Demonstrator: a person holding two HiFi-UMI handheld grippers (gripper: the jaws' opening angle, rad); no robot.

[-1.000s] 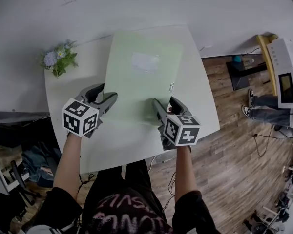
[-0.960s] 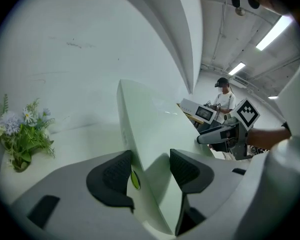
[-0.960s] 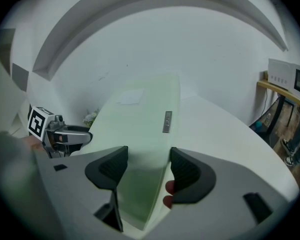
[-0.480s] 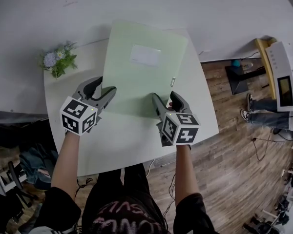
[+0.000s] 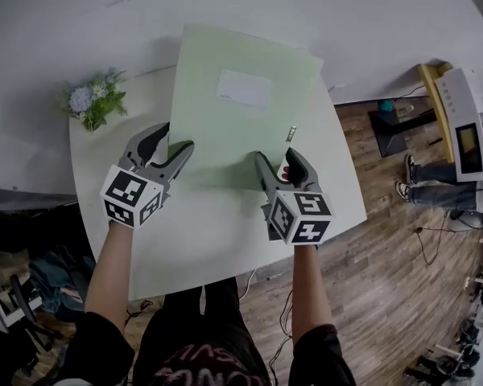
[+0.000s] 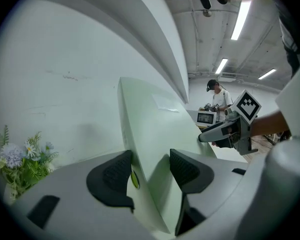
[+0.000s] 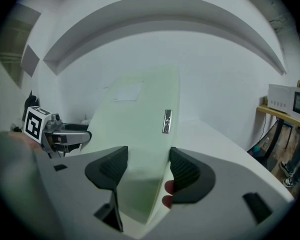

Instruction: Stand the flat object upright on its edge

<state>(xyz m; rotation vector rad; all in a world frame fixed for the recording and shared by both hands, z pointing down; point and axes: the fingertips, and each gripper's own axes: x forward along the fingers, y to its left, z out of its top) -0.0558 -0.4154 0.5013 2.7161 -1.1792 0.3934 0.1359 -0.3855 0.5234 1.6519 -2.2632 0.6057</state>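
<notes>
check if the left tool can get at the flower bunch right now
Probably not yet: bare table lies between them, but the left tool is gripping the green folder and would have to let go to reach the flower bunch.

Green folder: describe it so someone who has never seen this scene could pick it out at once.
On the white table, look between the left gripper and right gripper. The pale green folder stands tipped up in their fingers: large, flat, with a white label, unlike the small flower bunch to its left.
</notes>
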